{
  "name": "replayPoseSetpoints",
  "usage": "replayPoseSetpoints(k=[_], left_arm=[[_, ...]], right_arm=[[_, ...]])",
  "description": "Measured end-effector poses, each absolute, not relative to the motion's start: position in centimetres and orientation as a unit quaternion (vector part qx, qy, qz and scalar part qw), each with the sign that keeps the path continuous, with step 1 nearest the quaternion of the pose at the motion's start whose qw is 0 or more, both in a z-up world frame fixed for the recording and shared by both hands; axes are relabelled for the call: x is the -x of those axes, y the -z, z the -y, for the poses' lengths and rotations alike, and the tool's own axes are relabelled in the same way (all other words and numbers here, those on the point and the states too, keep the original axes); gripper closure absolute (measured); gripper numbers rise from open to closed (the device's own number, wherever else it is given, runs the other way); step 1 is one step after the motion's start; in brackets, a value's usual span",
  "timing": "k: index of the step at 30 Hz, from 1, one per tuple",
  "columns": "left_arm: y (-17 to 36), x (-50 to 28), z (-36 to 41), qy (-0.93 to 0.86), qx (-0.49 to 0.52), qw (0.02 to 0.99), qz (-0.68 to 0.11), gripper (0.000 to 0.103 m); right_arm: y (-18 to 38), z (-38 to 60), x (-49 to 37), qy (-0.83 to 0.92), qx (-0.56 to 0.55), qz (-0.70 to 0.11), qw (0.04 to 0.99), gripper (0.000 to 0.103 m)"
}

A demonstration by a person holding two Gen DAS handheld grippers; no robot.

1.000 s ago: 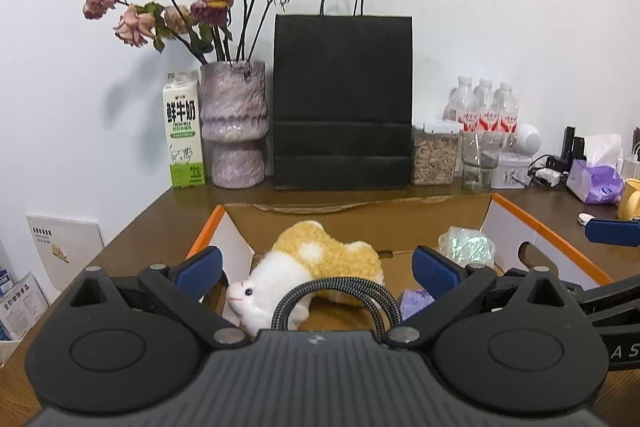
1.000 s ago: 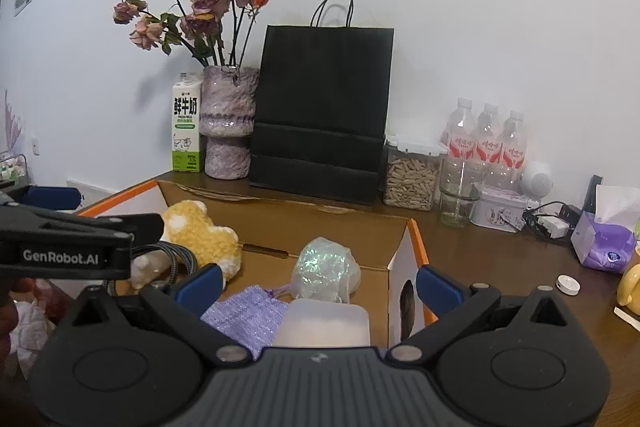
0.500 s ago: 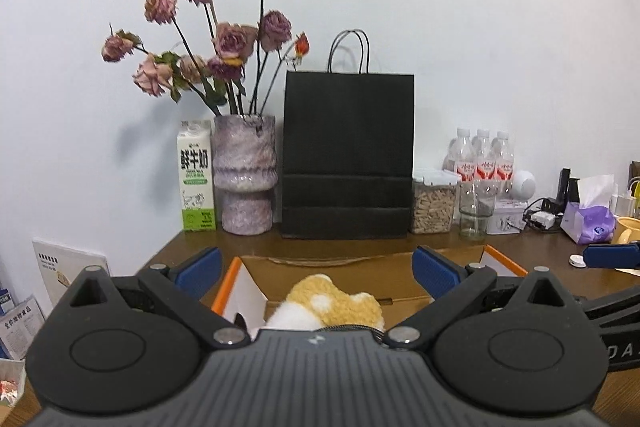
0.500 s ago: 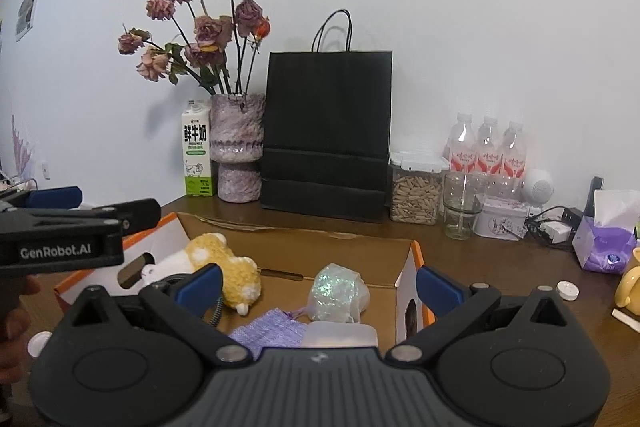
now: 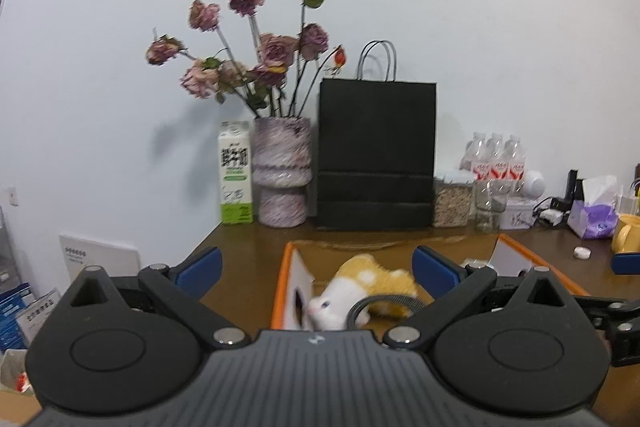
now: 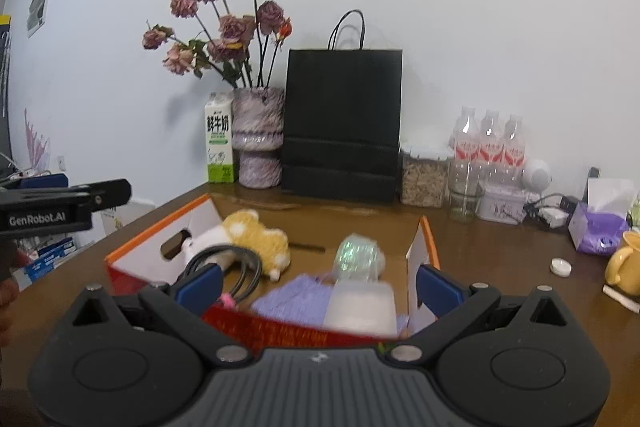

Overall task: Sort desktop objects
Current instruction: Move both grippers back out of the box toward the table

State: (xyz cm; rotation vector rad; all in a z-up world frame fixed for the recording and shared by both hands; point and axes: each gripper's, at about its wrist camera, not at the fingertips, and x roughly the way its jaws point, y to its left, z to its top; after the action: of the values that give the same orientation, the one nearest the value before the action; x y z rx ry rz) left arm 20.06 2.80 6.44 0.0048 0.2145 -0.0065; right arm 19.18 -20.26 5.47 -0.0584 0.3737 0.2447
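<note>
An open cardboard box with orange edges point(image 6: 428, 231) point(image 5: 285, 275) sits on the brown desk. Inside lie a yellow-and-white plush cat point(image 6: 256, 237) point(image 5: 372, 287), a coiled black cable point(image 6: 240, 267) point(image 5: 380, 305), a shiny crumpled wrap point(image 6: 356, 257), a purple knit pouch point(image 6: 296, 301) and a translucent white case point(image 6: 358, 307). My left gripper point(image 5: 316, 267) is open and empty, held back from the box's left end. My right gripper point(image 6: 318, 283) is open and empty, above the box's near side.
Along the wall stand a milk carton point(image 5: 236, 173), a vase of dried roses point(image 5: 282, 171), a black paper bag point(image 5: 376, 155), a grain jar point(image 6: 424, 173), a glass point(image 6: 464, 193) and water bottles point(image 6: 490, 141). At the right are a tissue pack point(image 6: 598, 223), a yellow mug point(image 6: 624, 263) and a white cap point(image 6: 560, 266).
Both grippers have pulled back and up from the box, and the left one has shifted left. More of the box's near side shows in the right view. Both stay open.
</note>
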Motion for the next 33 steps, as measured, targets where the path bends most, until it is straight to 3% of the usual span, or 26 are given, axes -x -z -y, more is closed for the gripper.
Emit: replayPoseSetpoints(k=[19, 33], left_arm=[[-1.4, -15.3, -9.6, -0.044, 0.012, 0.981, -0.187, 0.0], [1.2, -17.5, -9.9, -0.034, -0.022, 0.969, -0.242, 0.0]], right_arm=[[-0.9, 20.4, -14.6, -0.112, 0.031, -0.243, 0.963, 0.0], [0.8, 21.3, -18.0, -0.098, 0.02, -0.279, 0.955, 0.011]])
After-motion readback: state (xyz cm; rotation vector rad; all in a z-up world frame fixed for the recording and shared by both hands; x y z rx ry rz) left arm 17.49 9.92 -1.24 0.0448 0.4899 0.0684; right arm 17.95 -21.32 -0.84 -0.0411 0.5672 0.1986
